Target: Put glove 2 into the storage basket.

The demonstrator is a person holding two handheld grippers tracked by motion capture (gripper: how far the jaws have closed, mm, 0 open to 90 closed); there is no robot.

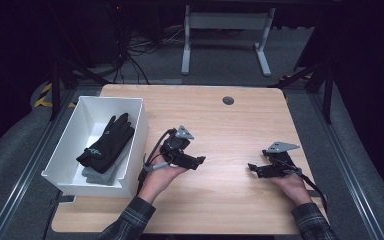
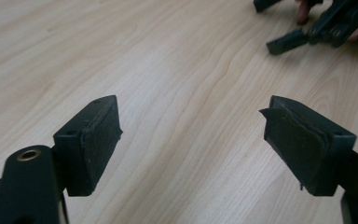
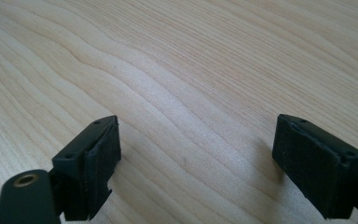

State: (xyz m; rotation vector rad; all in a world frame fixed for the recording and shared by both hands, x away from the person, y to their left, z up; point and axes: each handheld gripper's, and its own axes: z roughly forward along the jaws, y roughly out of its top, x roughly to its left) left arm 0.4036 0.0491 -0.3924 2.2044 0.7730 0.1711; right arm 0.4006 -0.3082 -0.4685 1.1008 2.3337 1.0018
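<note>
My left gripper (image 1: 199,161) hovers low over the wooden table (image 1: 220,115), just right of the white bin (image 1: 137,135), and points right. Its jaws stand wide apart with bare wood between them, as the left gripper view (image 2: 191,140) confirms. My right gripper (image 1: 257,161) rests near the table's right side and points left toward the other one, open with nothing between its pads (image 3: 196,158). The left gripper view also catches the right gripper (image 2: 277,23) at its top right. A black glove (image 1: 107,142) lies in the bin on top of a grey glove (image 1: 102,175).
The bin stands at the table's left edge, its near corner over the front left. A dark round grommet (image 1: 228,100) sits at the table's far middle. Beyond the table are a white desk frame (image 1: 225,35) and cables on the floor.
</note>
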